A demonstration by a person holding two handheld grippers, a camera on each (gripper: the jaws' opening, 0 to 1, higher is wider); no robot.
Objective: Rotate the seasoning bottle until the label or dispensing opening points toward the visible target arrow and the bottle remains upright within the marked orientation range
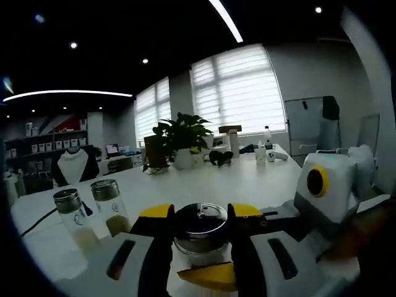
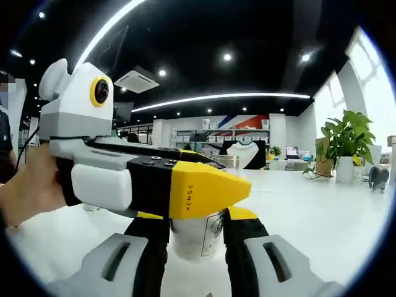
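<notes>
Seasoning bottle [image 1: 200, 232], clear glass with a shiny metal cap and pale powder inside, stands upright on the white tabletop [image 1: 247, 182] at lower centre of the left gripper view, clamped between both the left claw [image 1: 199, 218] and right claw [image 2: 195, 230].

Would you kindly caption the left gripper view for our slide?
Left gripper shut on a metal-lidded seasoning bottle, right gripper alongside, two more bottles standing on the white table.
</notes>
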